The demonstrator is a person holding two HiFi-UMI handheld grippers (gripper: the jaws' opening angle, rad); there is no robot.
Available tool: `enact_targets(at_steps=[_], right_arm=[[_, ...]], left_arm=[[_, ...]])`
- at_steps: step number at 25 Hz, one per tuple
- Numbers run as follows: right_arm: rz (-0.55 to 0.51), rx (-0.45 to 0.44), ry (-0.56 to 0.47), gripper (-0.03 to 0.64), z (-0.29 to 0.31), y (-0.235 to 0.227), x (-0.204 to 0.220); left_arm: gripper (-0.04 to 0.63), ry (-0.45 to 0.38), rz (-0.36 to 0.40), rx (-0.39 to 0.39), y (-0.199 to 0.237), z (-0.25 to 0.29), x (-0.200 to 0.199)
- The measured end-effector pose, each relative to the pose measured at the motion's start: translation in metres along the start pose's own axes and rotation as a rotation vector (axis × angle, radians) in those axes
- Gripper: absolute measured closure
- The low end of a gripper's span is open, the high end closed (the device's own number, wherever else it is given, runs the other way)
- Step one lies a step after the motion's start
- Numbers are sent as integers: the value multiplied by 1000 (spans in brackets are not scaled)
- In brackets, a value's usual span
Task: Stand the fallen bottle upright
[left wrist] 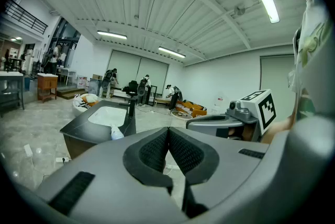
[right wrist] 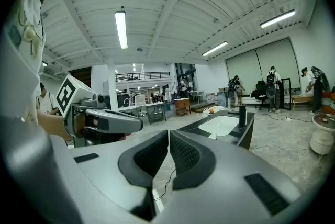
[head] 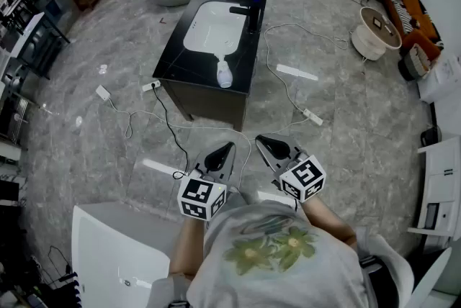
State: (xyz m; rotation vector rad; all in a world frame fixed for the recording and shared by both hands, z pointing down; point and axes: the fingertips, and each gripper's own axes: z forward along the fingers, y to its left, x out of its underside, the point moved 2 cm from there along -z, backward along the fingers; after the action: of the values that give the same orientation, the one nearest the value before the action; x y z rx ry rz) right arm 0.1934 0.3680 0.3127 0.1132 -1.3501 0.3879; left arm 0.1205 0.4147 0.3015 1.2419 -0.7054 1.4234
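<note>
Head view: a small white plastic bottle (head: 224, 73) lies on its side at the near edge of the black table (head: 176, 58), at 12 o'clock and well apart from the left tool (head: 229, 148) and right tool (head: 261, 140). This looks like the approach; next, close in and open one tool.

Left gripper view: jaws together, empty; the bottle is at 10 o'clock.

Right gripper view: jaws together, empty.

Cables cross the grey marbled floor (head: 346, 105) of a strip-lit hall.
</note>
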Motion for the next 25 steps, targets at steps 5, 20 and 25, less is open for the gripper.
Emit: enact_targets(at_steps=[5, 20, 25], right_arm=[[5, 19, -2, 571, 16, -5, 11], [50, 2, 57, 569, 89, -39, 13], [54, -33, 52, 569, 138, -67, -2]], left_arm=[[577, -17, -7, 6, 24, 4, 3], [577, -6, -73, -28, 107, 31, 1], [577, -4, -65, -51, 148, 57, -16]])
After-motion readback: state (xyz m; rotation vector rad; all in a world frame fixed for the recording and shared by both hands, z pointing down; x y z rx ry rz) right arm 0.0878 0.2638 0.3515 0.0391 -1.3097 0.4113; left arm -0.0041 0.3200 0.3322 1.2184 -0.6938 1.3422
